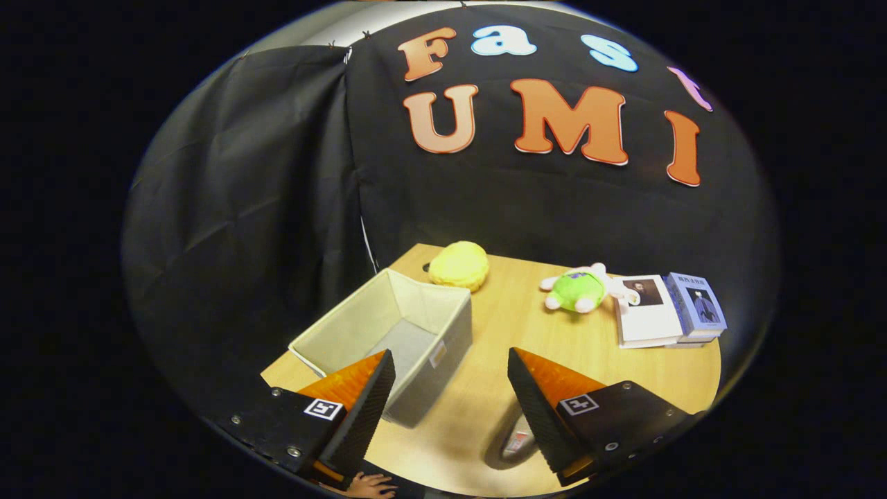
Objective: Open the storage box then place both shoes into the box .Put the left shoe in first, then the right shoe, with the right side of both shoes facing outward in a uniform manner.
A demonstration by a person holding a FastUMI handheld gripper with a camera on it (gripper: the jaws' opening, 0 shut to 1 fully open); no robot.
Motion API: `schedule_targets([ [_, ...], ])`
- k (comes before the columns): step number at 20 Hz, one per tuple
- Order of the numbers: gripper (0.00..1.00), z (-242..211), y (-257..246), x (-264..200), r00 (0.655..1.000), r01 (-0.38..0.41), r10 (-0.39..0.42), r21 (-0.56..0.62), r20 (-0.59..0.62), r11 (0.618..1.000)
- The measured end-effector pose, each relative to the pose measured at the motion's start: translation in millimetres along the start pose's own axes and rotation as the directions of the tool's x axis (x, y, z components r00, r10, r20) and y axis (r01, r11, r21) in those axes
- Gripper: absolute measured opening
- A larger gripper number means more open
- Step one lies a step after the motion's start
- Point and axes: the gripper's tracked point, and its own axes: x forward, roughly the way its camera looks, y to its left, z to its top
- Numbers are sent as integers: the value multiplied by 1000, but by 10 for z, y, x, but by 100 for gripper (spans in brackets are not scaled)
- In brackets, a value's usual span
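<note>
One storage box (388, 329), lid off, sits ahead of the left finger. Gripper (450, 388) jaws are held apart, empty. Counted beyond: two plush toys (578, 287), two books (669, 312); cover writing is unreadable.

The gripper (450, 398) is held above a wooden table (499, 339) with its fingers spread wide apart and nothing gripped between them. Just ahead of the left finger, an open grey fabric storage box (388, 326) is seen, its inside bare. Between the fingers, low against the right one, part of a shoe (516, 442) is glimpsed, too hidden to be told further. Beyond the box a yellow plush toy (458, 265) is set near the table's far edge. Farther right a green and white plush toy (581, 289) lies just beside two books (669, 310). A hand (371, 485) is seen below the left finger.
</note>
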Motion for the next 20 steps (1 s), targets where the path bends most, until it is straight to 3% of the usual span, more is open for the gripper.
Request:
schedule_targets([
  [6, 95, -670, -772, 101, 981, 135, -126, 55, -147, 989],
  [13, 87, -1550, -1226, 441, 913, 238, -207, 47, -352, 970],
  [17, 76, -1805, -1338, 654, 877, 279, -233, 51, -419, 959],
  [20, 63, -1802, -1450, 819, 869, 329, -288, 35, -403, 944],
])
